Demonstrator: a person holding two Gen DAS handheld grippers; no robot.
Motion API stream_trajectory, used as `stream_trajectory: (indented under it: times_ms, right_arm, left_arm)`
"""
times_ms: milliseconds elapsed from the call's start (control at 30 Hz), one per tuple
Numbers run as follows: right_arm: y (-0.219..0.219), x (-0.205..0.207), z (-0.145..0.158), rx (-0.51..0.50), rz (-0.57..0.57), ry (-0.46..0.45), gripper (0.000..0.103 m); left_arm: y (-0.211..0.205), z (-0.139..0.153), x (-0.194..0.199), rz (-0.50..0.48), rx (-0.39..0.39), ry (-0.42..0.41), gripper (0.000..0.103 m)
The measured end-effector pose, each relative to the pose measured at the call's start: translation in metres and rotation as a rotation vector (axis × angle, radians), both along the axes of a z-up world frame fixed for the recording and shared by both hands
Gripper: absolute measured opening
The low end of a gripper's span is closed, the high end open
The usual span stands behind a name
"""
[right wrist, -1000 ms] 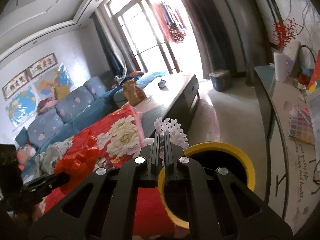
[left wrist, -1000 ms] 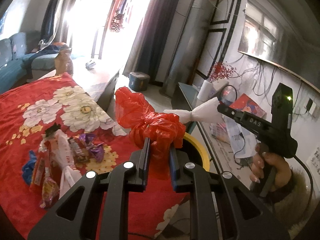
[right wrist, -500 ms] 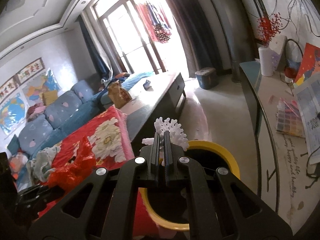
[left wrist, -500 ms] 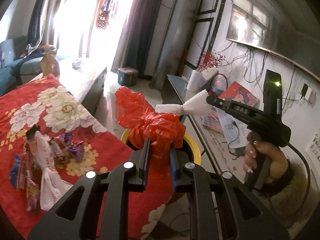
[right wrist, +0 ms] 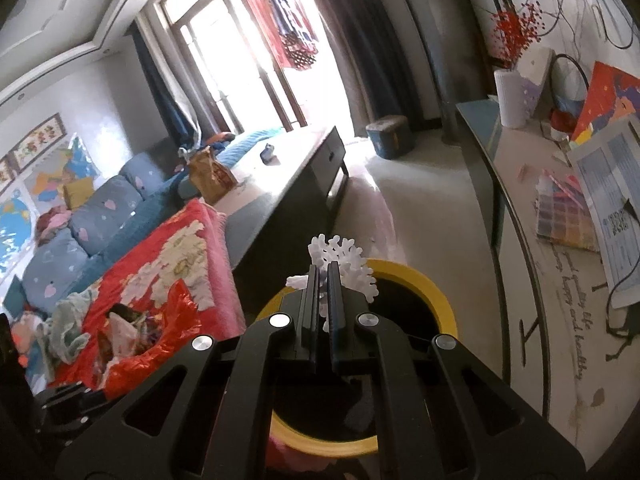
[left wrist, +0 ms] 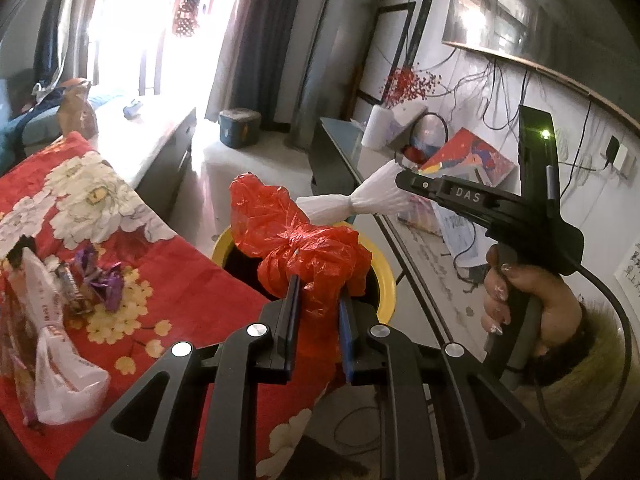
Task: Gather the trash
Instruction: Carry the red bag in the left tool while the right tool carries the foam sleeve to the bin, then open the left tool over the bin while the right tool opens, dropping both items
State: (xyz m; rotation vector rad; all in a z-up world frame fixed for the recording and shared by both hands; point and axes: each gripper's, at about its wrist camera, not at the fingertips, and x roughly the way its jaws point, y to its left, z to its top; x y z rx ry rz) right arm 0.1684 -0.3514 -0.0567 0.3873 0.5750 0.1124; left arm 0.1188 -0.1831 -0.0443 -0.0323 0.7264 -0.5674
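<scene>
My left gripper (left wrist: 318,288) is shut on a crumpled red plastic bag (left wrist: 296,236), which hangs over the near rim of a yellow-rimmed black bin (left wrist: 386,280). A hand on the right holds my right gripper (left wrist: 400,178), shut on a white twisted paper wrapper (left wrist: 360,202) just above and behind the red bag. In the right wrist view, the right gripper (right wrist: 324,270) pinches that white frilly paper (right wrist: 344,256) over the bin (right wrist: 436,300), whose dark inside shows below. The red bag (right wrist: 176,320) sits at lower left there.
A red floral cloth (left wrist: 168,292) covers the table left of the bin, with several snack wrappers (left wrist: 100,280) and a white plastic bag (left wrist: 52,344) on it. A dark low cabinet (right wrist: 296,188) stands beyond. A console with papers (right wrist: 560,216) runs along the right. A blue box (left wrist: 239,128) sits on the floor.
Both grippers have moved lower and closer over the yellow bin, carrying the red bag and the white paper. Both grips are unchanged.
</scene>
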Motion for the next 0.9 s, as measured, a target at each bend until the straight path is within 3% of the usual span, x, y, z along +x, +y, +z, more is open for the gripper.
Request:
stream_trajectory:
  times_ms: [633,733,767,833,867,900]
  right_arm:
    - [-0.014,0.016,-0.043,0.025,-0.029,0.124,0.002]
    - [-0.015,0.017,-0.046,0.040,-0.030,0.138,0.009]
    - [-0.016,0.017,-0.047,0.047,-0.040,0.140,0.028]
    - [-0.019,0.015,-0.046,0.058,-0.064,0.134,0.047]
    - [-0.020,0.014,-0.045,0.059,-0.069,0.128,0.047]
    - [-0.020,0.013,-0.043,0.053,-0.073,0.123,0.048]
  left_arm:
    - [-0.033,-0.041,0.027,-0.052,0.053,0.082,0.016]
    - [-0.036,-0.045,0.034,-0.038,0.065,0.084,0.018]
    - [-0.036,-0.046,0.036,-0.031,0.065,0.088,0.023]
    - [-0.032,-0.047,0.042,0.003,0.053,0.101,0.051]
    - [-0.028,-0.046,0.044,0.020,0.043,0.097,0.070]
    - [-0.024,-0.044,0.044,0.036,0.032,0.089,0.079]
